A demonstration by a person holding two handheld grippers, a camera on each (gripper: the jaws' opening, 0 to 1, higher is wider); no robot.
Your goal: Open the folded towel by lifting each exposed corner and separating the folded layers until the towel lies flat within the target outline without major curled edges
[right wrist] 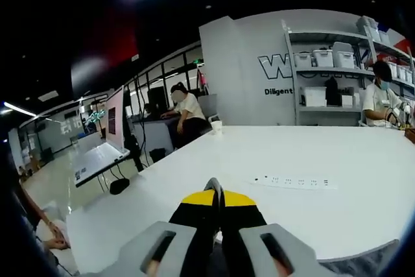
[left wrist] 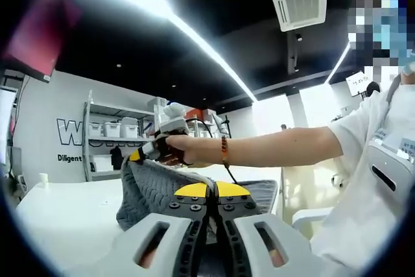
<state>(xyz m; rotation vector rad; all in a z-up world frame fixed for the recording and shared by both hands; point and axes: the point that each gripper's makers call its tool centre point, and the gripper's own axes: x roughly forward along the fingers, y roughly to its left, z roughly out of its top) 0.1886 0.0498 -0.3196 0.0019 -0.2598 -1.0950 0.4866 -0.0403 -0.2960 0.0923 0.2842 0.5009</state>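
Note:
A grey knitted towel (left wrist: pixel 153 189) hangs lifted above the white table (left wrist: pixel 65 218). In the left gripper view, my left gripper (left wrist: pixel 213 191) has its yellow-tipped jaws shut on the towel's near edge. Further back, a hand holds my right gripper (left wrist: pixel 137 156), which is shut on a raised corner of the towel. In the right gripper view, my right gripper (right wrist: pixel 217 198) pinches a thin grey edge of the towel (right wrist: pixel 214 186) between its closed tips. More of the cloth shows at the lower right. How the towel's folded layers lie is hidden.
A white power strip (right wrist: pixel 292 181) lies on the table (right wrist: pixel 324 218), with a paper cup (right wrist: pixel 216 126) at the far edge. Shelves with bins (right wrist: pixel 324 63) stand by the wall. A person's arm (left wrist: pixel 279 147) reaches over the table. Other people sit further off.

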